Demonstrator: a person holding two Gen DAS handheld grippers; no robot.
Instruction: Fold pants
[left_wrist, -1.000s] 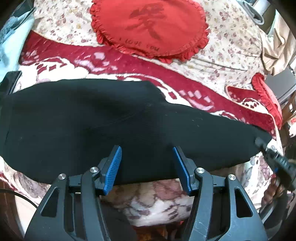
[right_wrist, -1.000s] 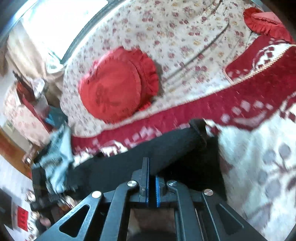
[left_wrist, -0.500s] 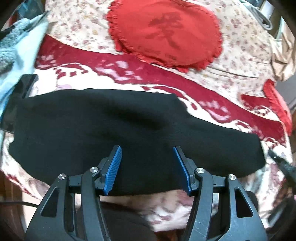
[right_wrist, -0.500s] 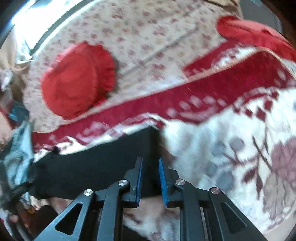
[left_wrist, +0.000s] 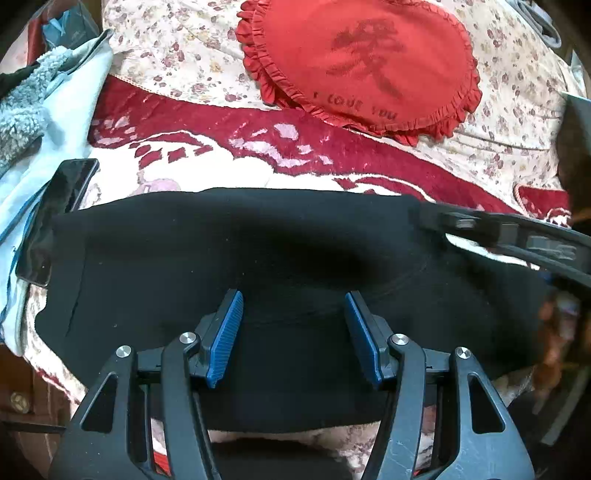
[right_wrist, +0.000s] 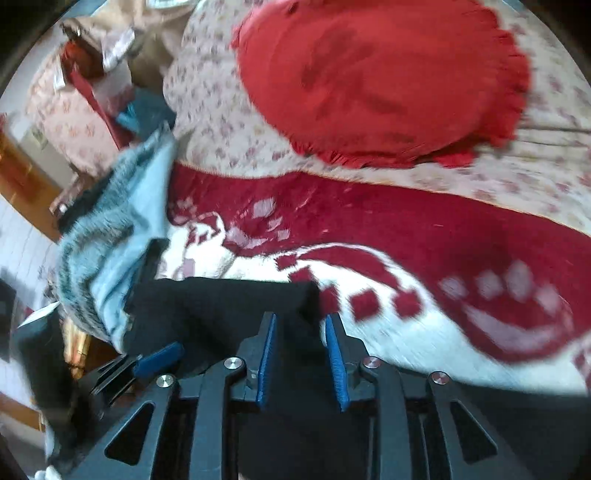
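Both your left hand-held gripper (left_wrist: 293, 332) and right hand-held gripper (right_wrist: 300, 354) gape empty; pinch the black fabric pants (left_wrist: 236, 251) squarely at the edge.

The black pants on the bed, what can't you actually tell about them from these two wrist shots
- Near hem of the black pants: left wrist view, covered by the left gripper body.
- Right end of the pants: left wrist view, crossed by the blurred right gripper.
- How many layers are folded: uniform black hides the creases in both views.
- Whether the open right jaws touch the cloth: right wrist view, motion blur.
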